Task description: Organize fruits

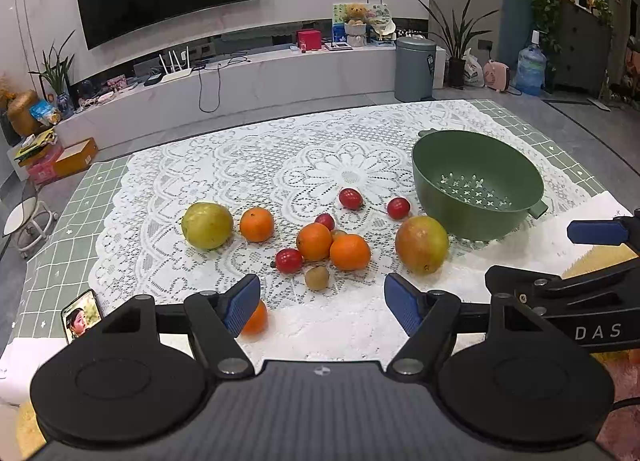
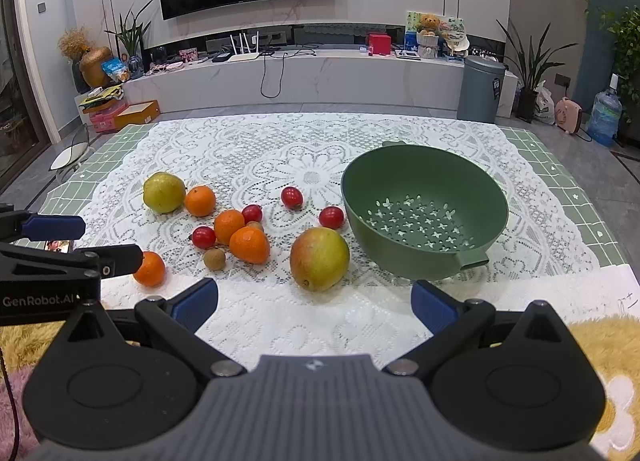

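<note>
Living-room table under a white lace cloth [image 2: 280, 321], TV wall behind. Nothing sorted yet: green colander [image 2: 424, 217] sits empty, all fruit loose on the cloth to its left. Left gripper [image 1: 322, 303] and right gripper [image 2: 314, 303] both spread wide, holding nothing, hovering at the near edge. Judged step: first pick. Mango [image 2: 319, 259] is nearest the right gripper, just beside the colander; next move likely needs a wide grasp on it. Count: one mango, one pear [image 2: 164, 192], four oranges, four small red fruits, two small brown ones.
</note>
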### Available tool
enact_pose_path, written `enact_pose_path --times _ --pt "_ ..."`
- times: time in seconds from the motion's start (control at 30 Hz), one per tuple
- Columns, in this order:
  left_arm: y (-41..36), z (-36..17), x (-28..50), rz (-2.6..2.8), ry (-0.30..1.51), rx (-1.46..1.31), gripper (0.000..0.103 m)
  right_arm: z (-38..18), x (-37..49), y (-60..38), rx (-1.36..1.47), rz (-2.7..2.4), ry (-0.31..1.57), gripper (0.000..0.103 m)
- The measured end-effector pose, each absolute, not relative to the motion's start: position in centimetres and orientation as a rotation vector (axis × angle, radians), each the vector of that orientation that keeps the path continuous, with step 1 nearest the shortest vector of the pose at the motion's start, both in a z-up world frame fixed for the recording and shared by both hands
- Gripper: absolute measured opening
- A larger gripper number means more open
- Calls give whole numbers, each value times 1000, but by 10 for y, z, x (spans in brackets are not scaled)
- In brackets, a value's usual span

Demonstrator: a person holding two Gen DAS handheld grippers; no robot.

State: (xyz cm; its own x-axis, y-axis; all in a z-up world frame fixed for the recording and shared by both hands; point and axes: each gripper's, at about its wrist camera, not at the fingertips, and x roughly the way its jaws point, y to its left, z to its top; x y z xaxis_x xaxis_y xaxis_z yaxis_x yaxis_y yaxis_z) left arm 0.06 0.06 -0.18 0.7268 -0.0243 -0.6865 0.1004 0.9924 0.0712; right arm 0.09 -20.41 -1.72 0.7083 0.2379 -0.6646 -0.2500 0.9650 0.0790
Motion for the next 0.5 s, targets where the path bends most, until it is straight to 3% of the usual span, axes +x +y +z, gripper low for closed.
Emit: enact_pose_path --times 0.5 --pt "0 -3 1 -68 762 108 84 -18 1 -204 -13 267 743 99"
